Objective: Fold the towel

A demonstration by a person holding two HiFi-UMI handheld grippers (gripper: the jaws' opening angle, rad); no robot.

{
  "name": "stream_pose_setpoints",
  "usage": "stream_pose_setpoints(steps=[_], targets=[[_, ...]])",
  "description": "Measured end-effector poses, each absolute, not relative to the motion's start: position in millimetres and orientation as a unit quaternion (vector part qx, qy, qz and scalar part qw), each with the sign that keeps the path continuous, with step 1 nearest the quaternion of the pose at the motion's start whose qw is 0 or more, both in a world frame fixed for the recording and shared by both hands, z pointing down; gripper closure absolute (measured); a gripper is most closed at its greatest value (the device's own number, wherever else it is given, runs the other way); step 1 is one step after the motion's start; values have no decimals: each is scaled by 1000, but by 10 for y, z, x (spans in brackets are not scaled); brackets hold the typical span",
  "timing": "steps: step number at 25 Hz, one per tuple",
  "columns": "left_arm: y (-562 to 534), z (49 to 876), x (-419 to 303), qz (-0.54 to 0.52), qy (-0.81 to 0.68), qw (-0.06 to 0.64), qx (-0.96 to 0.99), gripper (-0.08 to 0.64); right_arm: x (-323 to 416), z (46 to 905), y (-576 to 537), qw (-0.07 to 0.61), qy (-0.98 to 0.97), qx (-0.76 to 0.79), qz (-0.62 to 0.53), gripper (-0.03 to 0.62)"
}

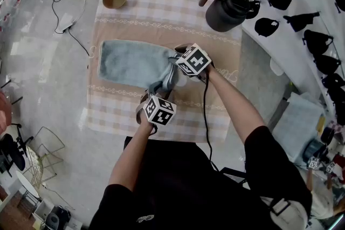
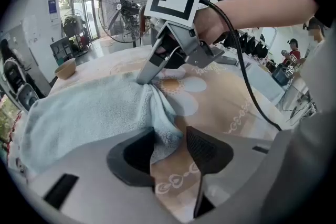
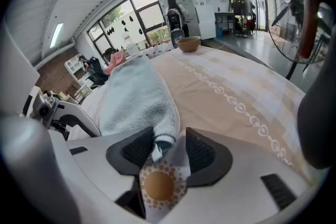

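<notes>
The light blue towel (image 1: pixel 129 62) lies on the checked tablecloth (image 1: pixel 161 13), and its right end is bunched up where the two grippers meet it. The left gripper (image 2: pixel 169 148) has its jaws wide apart with a towel corner lying loose between them, and the right gripper (image 3: pixel 169 145) is just as open around the other corner. I think a fold is about to start: both must squeeze their corners, then carry them across.

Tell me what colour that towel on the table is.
The towel is pale blue, seen best in the head view.
</notes>
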State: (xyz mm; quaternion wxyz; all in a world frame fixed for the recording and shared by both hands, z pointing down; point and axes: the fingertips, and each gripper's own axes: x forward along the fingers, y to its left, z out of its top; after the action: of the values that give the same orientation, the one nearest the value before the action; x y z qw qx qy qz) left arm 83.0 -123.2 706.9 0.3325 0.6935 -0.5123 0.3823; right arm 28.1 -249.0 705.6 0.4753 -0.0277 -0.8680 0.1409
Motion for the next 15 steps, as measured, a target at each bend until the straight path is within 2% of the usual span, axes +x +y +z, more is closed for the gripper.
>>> stream_pose_setpoints(steps=[5, 7, 11, 13, 15], targets=[[-1159, 7075, 826, 337, -519, 371, 692, 380, 220, 7078, -2375, 493, -863, -43, 103, 431], [-1126, 7071, 800, 335, -518, 374, 693, 429, 227, 7079, -2364, 494, -862, -45, 110, 436], [-1106, 7080, 752, 339, -518, 371, 692, 480, 230, 7068, -2377, 481, -865, -48, 136, 450], [-1081, 7073, 744, 334, -520, 381, 687, 498, 244, 7061, -2329, 477, -864, -51, 153, 498], [-1059, 7039, 748, 325, -519, 392, 687, 508, 272, 7047, -2297, 473, -864, -48, 164, 506]])
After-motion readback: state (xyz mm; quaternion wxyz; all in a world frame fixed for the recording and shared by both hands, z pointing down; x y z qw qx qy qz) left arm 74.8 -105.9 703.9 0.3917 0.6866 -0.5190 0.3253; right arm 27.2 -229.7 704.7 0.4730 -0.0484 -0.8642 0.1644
